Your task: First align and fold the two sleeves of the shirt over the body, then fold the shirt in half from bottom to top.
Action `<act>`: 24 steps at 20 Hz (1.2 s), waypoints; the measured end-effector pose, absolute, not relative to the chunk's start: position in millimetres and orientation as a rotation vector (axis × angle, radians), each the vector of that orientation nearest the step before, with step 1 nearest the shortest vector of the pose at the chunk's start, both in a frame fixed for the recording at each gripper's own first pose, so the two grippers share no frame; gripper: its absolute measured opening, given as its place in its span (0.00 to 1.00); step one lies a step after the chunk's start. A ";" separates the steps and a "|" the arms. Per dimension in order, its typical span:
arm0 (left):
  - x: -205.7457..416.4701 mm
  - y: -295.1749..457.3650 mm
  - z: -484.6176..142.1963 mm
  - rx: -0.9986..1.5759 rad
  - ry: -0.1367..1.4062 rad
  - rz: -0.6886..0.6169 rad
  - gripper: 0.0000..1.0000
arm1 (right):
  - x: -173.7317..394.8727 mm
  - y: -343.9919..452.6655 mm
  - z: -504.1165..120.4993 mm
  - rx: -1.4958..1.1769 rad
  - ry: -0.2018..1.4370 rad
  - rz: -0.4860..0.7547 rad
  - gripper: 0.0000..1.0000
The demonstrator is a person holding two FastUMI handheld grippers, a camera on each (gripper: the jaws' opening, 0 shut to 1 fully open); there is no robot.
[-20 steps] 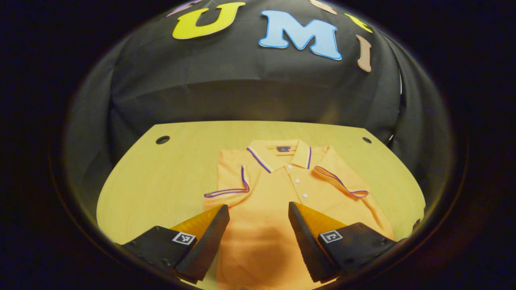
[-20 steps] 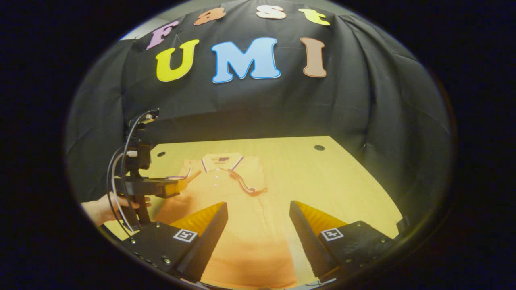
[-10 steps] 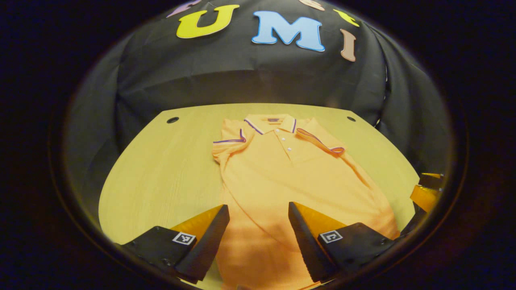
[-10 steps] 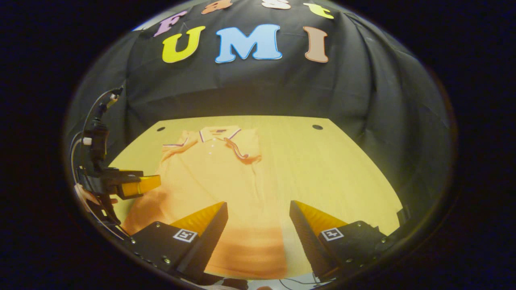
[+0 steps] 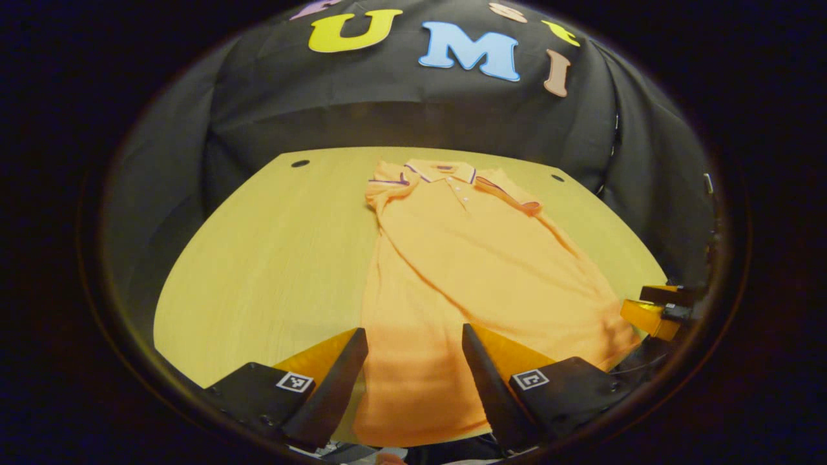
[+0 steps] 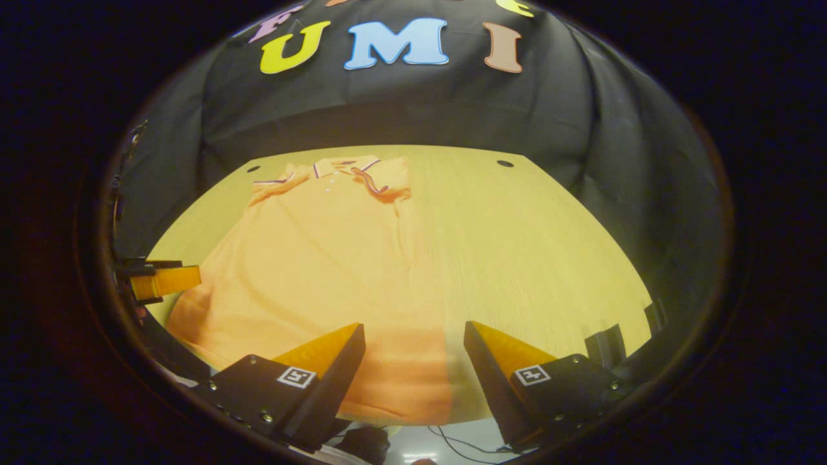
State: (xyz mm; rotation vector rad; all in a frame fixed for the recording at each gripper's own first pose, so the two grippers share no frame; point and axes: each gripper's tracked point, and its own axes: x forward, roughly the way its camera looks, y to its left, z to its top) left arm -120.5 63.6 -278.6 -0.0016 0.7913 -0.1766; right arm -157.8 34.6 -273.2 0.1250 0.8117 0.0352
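Note:
An orange polo shirt (image 5: 465, 271) lies flat on the table, collar at the far side, both short sleeves (image 5: 387, 183) folded in over the chest. In the right gripper view the same shirt (image 6: 310, 258) spreads from the collar down to the near edge. My left gripper (image 5: 413, 349) hangs open above the shirt's hem on its left side, nothing between its fingers. My right gripper (image 6: 413, 349) is open above the hem's right corner. Each gripper appears at the edge of the other's view, the right gripper (image 5: 659, 310) and the left gripper (image 6: 161, 282).
The light wooden table (image 5: 258, 258) has round holes at its far corners (image 5: 300, 163). Its bare wood extends left of the shirt in the left gripper view and right of it (image 6: 530, 258) in the right gripper view. Cables (image 6: 452, 442) lie below the near edge.
Both grippers have drawn back toward the near edge of the table, away from the collar and sleeves. The hem now lies under them. Both stayed open.

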 end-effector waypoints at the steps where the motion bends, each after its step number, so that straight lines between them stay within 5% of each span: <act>1: -127.4 67.3 -279.7 0.004 0.798 -0.174 0.95 | -160.9 33.6 -274.9 0.123 0.816 0.035 0.96; 24: -192.5 70.0 -324.9 0.135 0.811 -0.190 0.94 | -208.3 59.3 -315.4 0.153 0.870 0.117 0.92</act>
